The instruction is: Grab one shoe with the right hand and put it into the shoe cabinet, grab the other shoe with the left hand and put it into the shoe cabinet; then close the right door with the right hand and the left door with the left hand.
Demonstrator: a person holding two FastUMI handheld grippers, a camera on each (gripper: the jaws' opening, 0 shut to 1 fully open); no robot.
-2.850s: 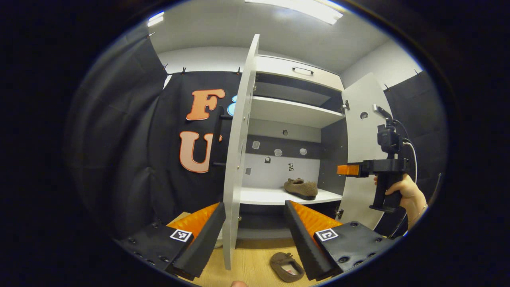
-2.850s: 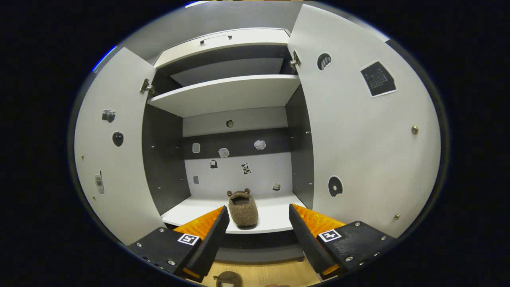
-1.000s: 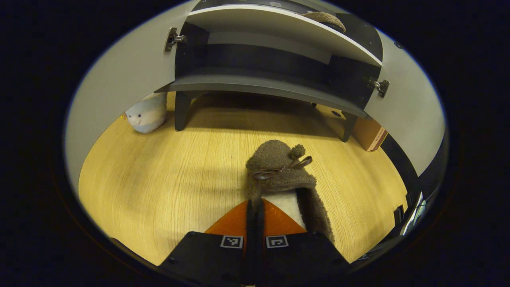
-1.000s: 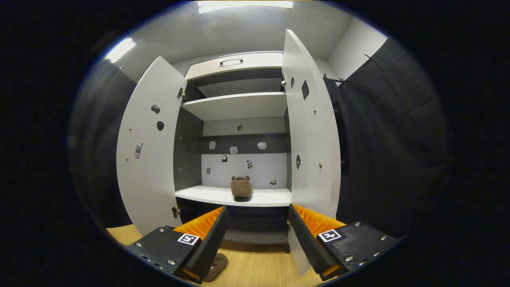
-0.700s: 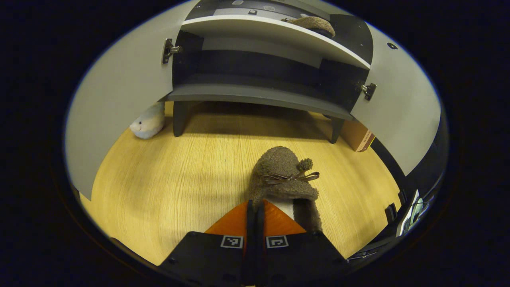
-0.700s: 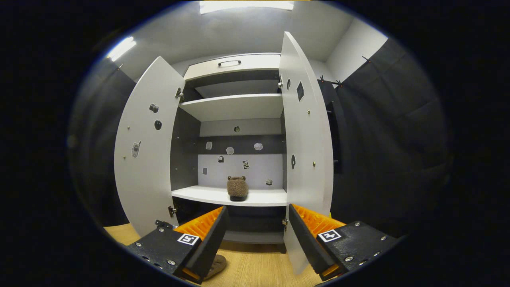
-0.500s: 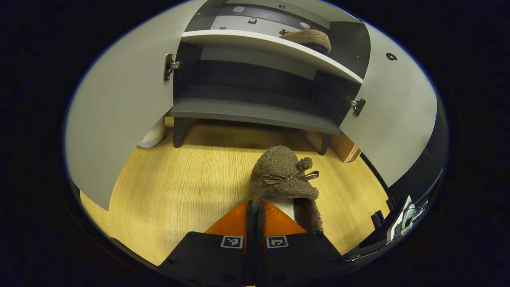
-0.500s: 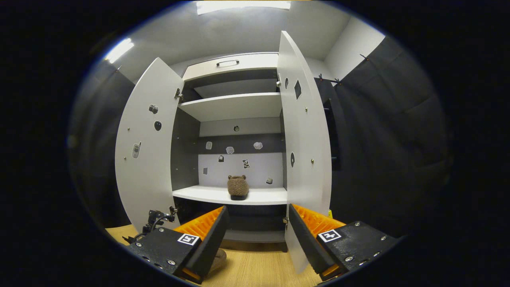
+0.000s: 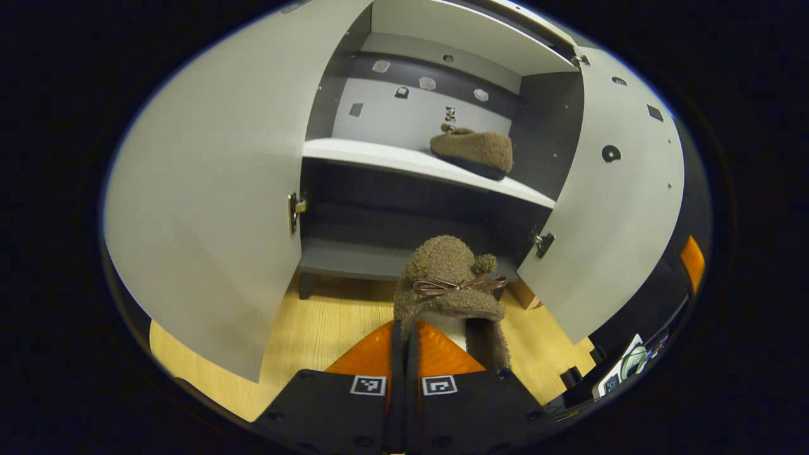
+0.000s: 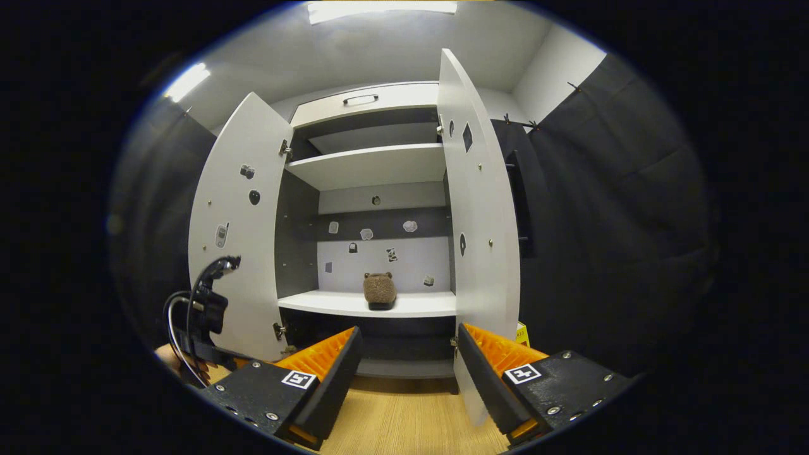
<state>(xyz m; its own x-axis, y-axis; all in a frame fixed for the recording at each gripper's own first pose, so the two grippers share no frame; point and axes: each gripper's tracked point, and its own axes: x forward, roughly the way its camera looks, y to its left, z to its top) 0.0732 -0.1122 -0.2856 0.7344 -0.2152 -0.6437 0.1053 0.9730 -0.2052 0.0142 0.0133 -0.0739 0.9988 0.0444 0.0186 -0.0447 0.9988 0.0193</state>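
Left tongs [image 9: 404, 341] pinching heel wall of brown shoe [image 9: 450, 284], held above floor [image 9: 316, 328] before open cabinet [image 9: 531, 145]. Right tongs [image 10: 407, 360] spread, empty. Second shoe [image 10: 379, 289] on shelf [image 10: 404, 306]. Both doors open.

right gripper [image 10: 407, 354]: jaws spread, nothing between them, facing the shoe cabinet [image 10: 373, 158]. both doors stand open. one brown shoe [image 10: 379, 289] rests on the lower white shelf [image 10: 417, 305]. the left gripper [image 10: 202, 316] appears at lower left; its jaw state is unclear.
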